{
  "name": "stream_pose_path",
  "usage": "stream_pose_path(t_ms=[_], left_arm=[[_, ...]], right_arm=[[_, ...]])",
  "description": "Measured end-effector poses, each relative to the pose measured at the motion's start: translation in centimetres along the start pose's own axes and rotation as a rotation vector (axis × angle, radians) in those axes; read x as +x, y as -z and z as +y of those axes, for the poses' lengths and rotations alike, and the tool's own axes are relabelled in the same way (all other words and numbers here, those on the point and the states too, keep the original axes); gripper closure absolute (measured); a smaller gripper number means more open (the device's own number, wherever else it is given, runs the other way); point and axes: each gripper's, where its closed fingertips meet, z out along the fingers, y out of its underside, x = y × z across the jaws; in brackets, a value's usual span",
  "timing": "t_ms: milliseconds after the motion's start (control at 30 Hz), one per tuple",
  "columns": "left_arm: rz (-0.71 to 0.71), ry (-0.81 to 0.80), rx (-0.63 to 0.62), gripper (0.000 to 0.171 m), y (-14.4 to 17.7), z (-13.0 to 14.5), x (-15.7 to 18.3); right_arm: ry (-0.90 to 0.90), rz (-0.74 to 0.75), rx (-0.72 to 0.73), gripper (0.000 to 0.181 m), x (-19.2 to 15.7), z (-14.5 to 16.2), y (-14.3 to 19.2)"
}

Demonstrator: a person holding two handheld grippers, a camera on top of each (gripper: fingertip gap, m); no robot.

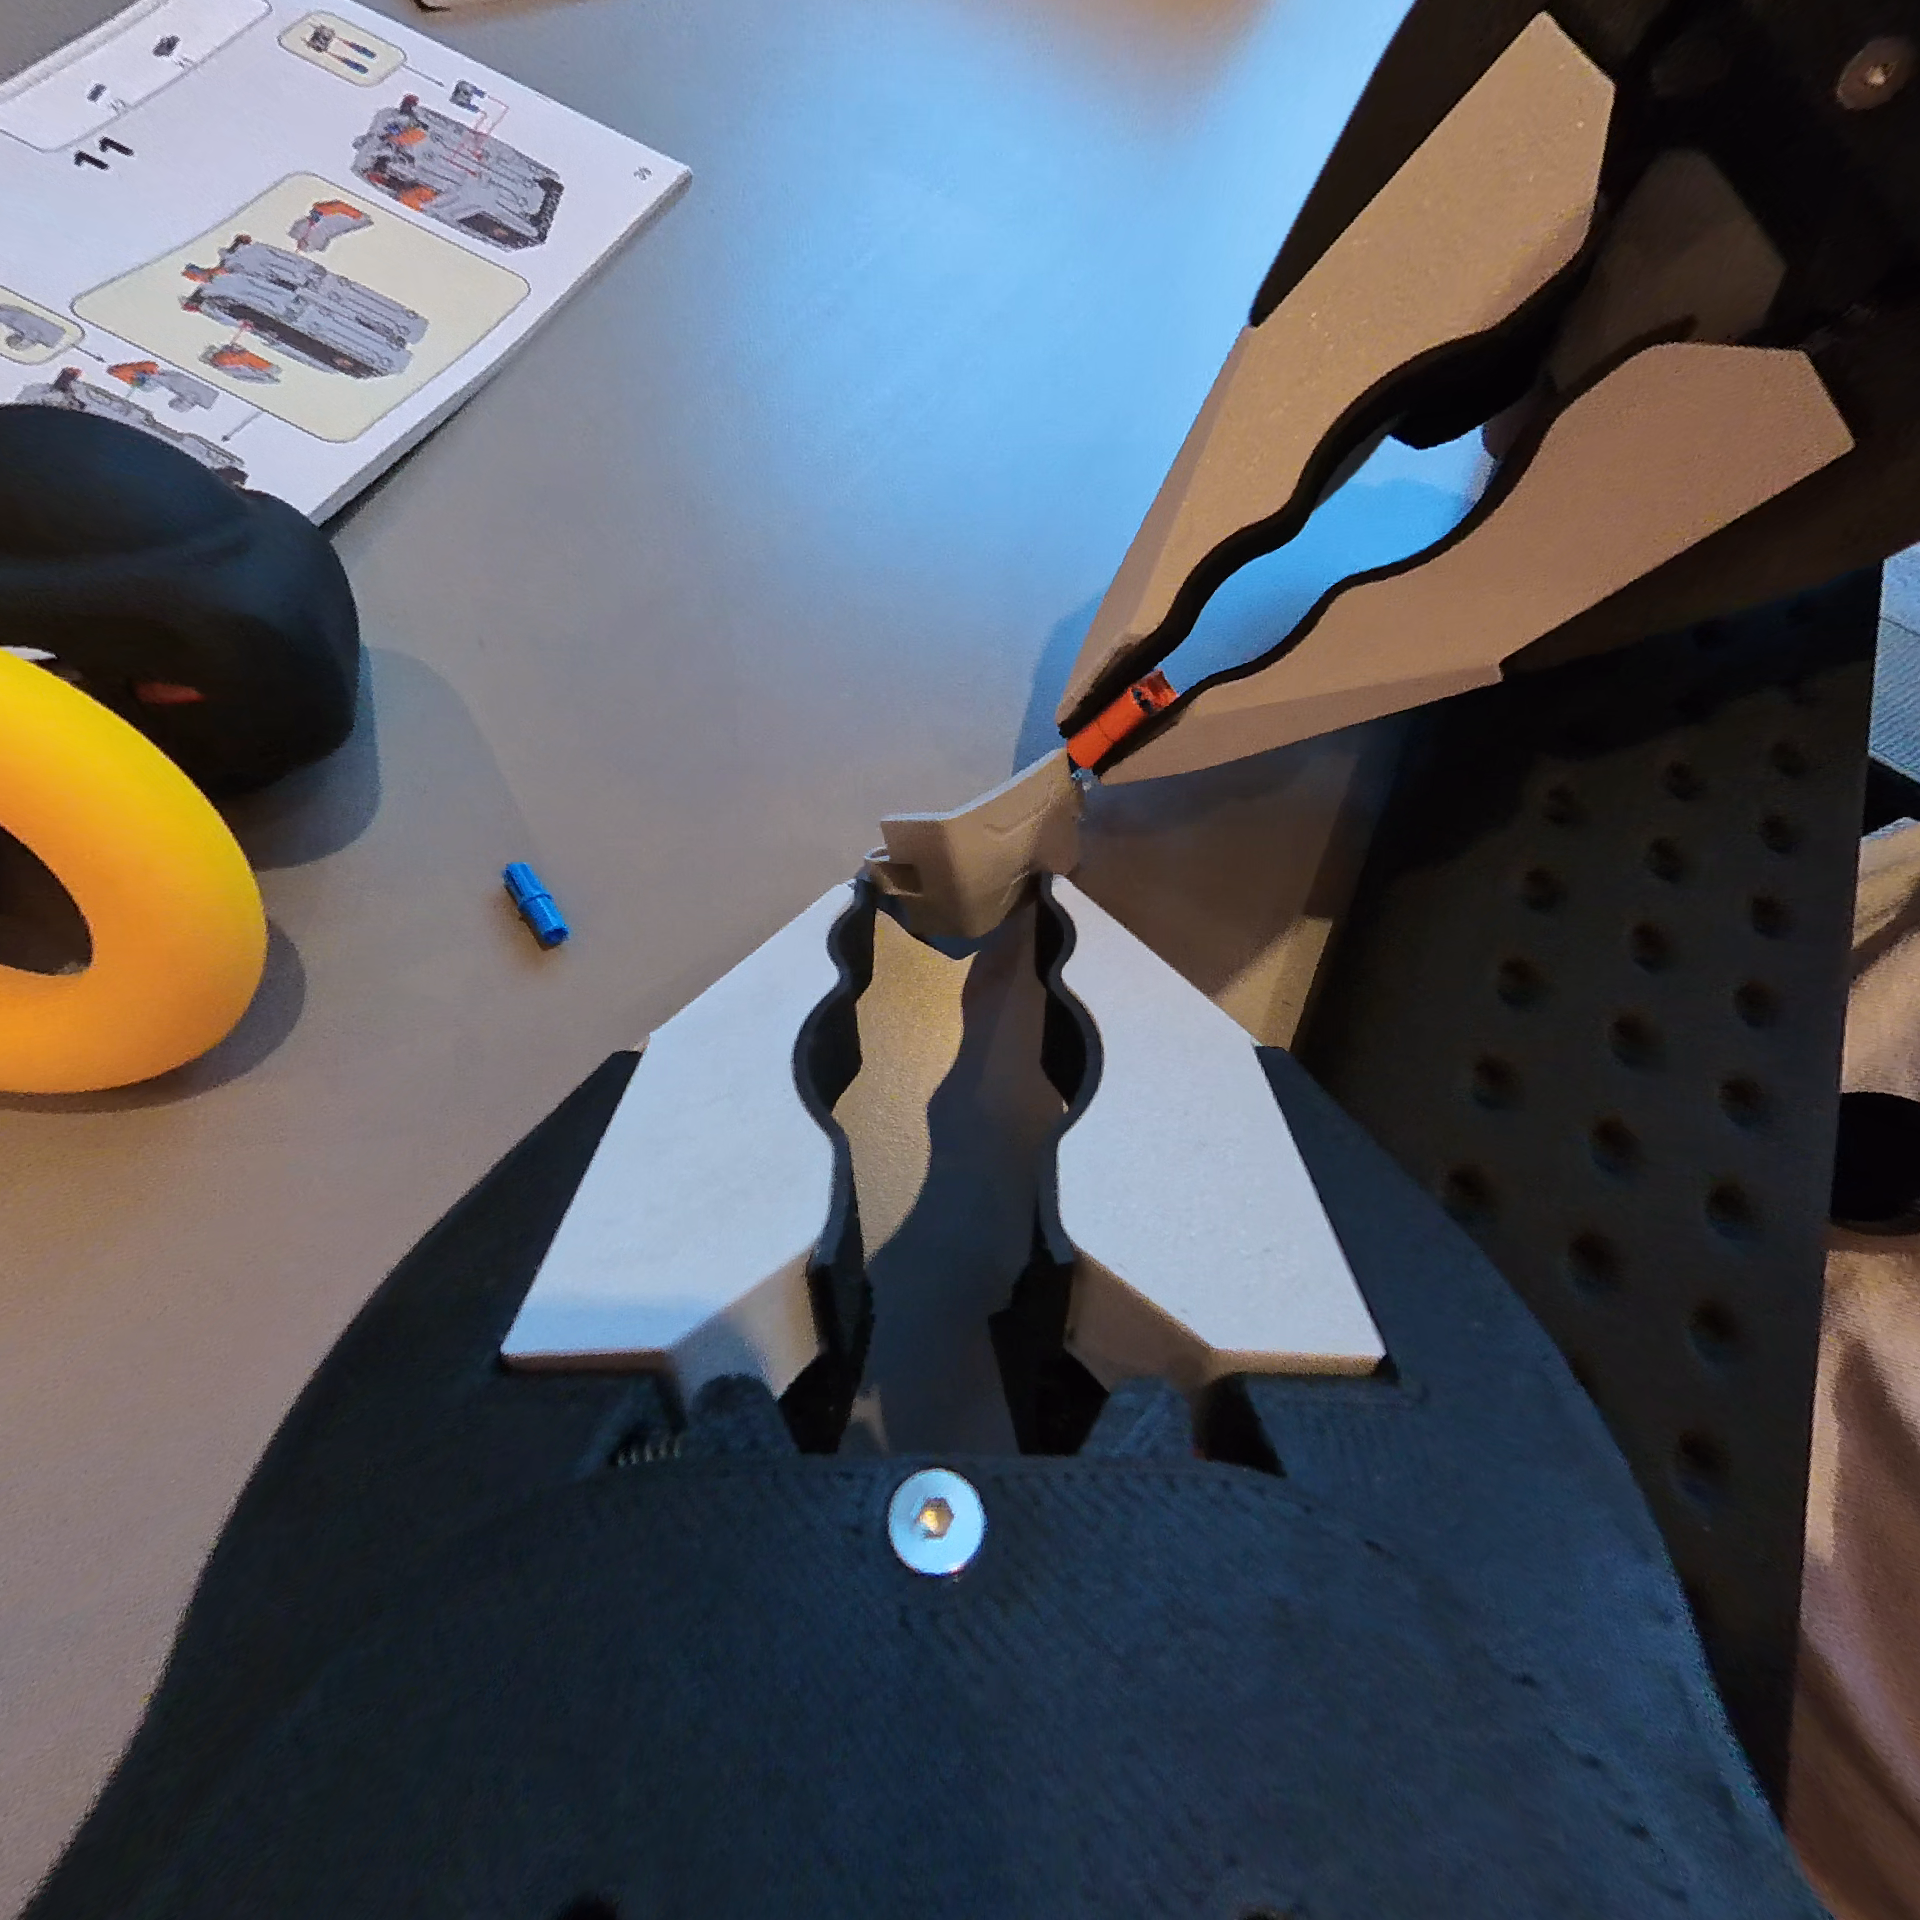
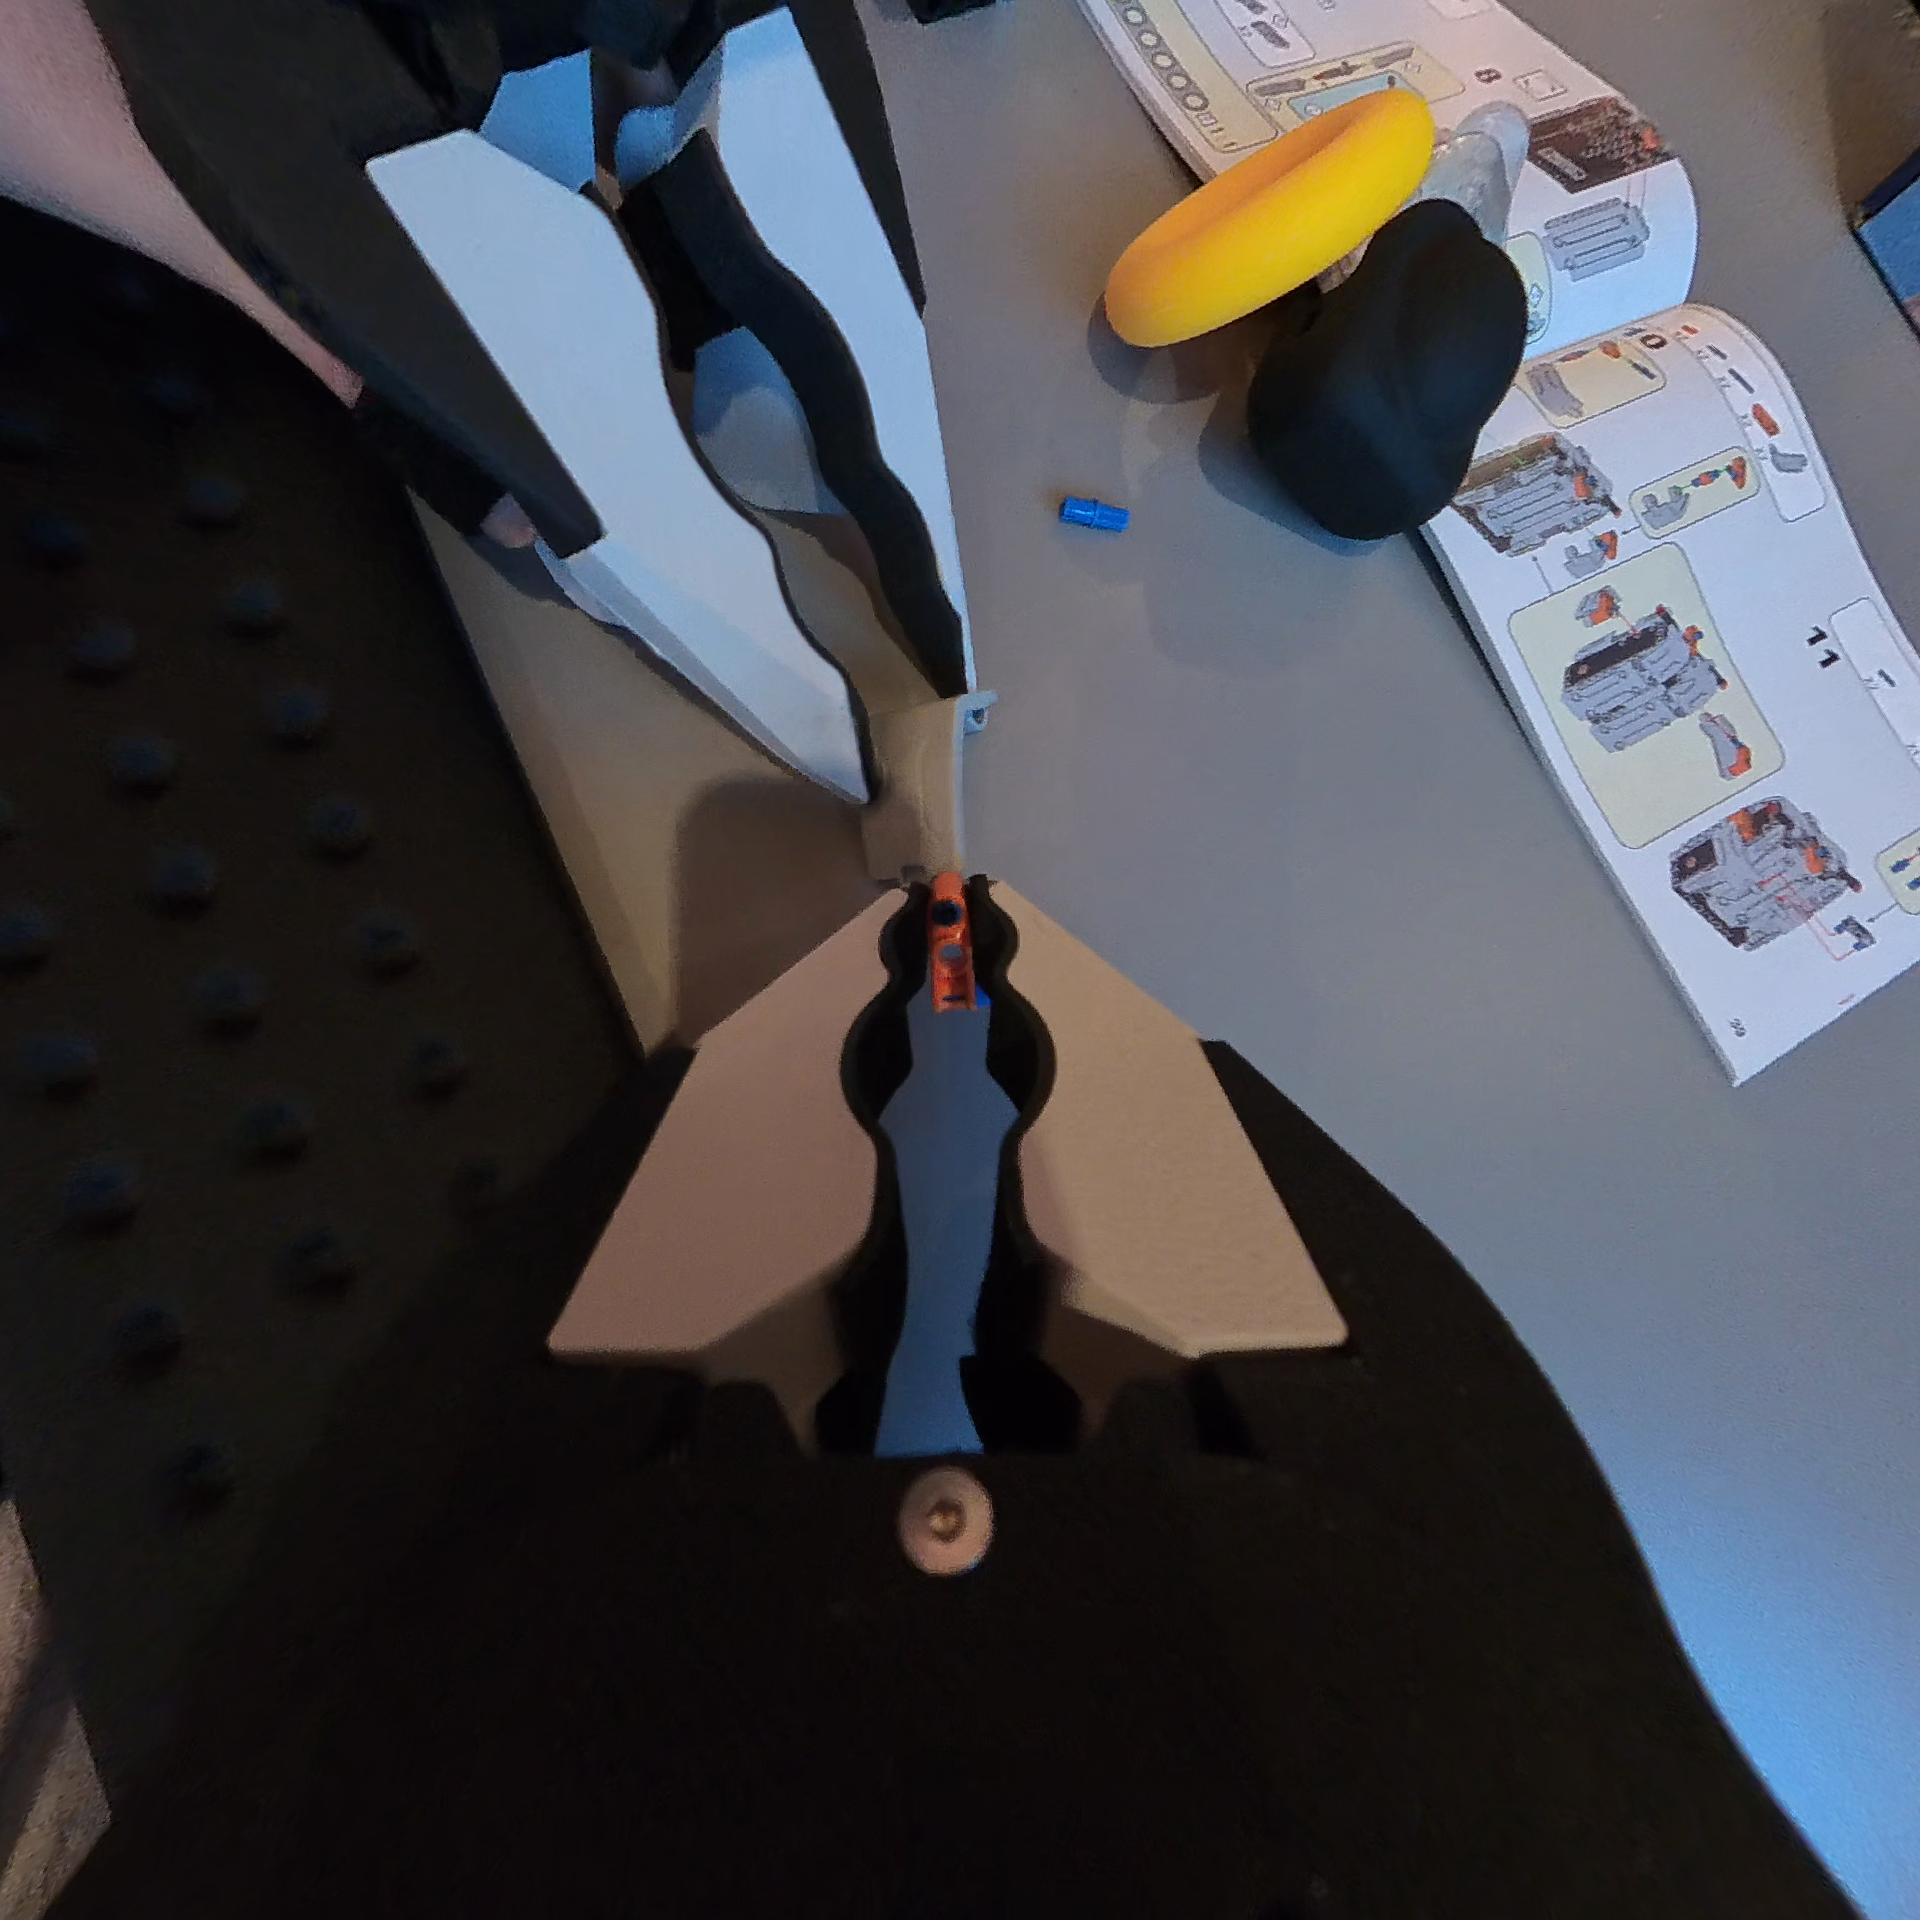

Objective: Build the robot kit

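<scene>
Left gripper (image 1: 951,899) is clamping a grey curved piece (image 1: 977,847); right gripper (image 2: 943,894) is pinching an orange connector (image 2: 948,940), tips touching; alignment should stay straight.

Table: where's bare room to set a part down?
Free: the table between the blue pin, the booklet and the gripper tips, plus the near right strip below the booklet. Crowded: the yellow ring and black lump by the booklet.
</scene>
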Motion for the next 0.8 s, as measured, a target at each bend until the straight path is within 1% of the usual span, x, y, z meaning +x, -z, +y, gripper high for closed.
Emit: stream_pose_path(t_ms=[133, 233, 267, 333, 400, 467, 500, 567, 600, 667, 800], left_arm=[[-0.001, 0.015, 0.001, 0.143, 0.01, -0.02, -0.06], [-0.013, 0.019, -0.004, 0.149, 0.00, 0.01, -0.26], [-0.001, 0.024, -0.007, 0.153, -0.03, 0.05, -0.16], [0.019, 0.057, -0.006, 0.154, -0.01, 0.00, -0.17], [0.058, 0.092, -0.006, 0.151, 0.03, -0.10, 0.02], [0.127, 0.125, -0.003, 0.137, 0.12, -0.35, 0.64], [0.147, 0.141, -0.005, 0.136, 0.15, -0.39, 0.66], [0.155, 0.163, -0.010, 0.147, 0.14, -0.35, 0.22], [0.161, 0.164, -0.019, 0.149, 0.13, -0.31, 0.13], [0.175, 0.157, -0.032, 0.150, 0.07, -0.27, 0.22], [0.152, 0.123, -0.033, 0.149, -0.12, -0.36, 0.27]], right_arm=[[0.004, -0.005, -0.001, 0.175, -0.06, 0.20, -0.08], [0.010, -0.014, 0.008, 0.175, -0.25, 0.15, -0.03], [0.014, -0.011, 0.007, 0.175, -0.24, 0.16, 0.00], [0.020, -0.009, 0.007, 0.175, -0.18, 0.22, 0.02], [0.021, -0.011, 0.011, 0.175, -0.16, 0.28, -0.01], [0.022, -0.014, 0.016, 0.175, -0.16, 0.30, 0.01], [0.026, -0.014, 0.018, 0.175, -0.15, 0.31, 0.01], [0.041, -0.007, 0.020, 0.175, -0.12, 0.33, 0.02], [0.051, -0.002, 0.020, 0.175, -0.09, 0.36, 0.02], [0.068, 0.005, 0.017, 0.175, -0.08, 0.48, -0.03], [0.084, 0.003, 0.009, 0.175, -0.28, 0.84, -0.25]])
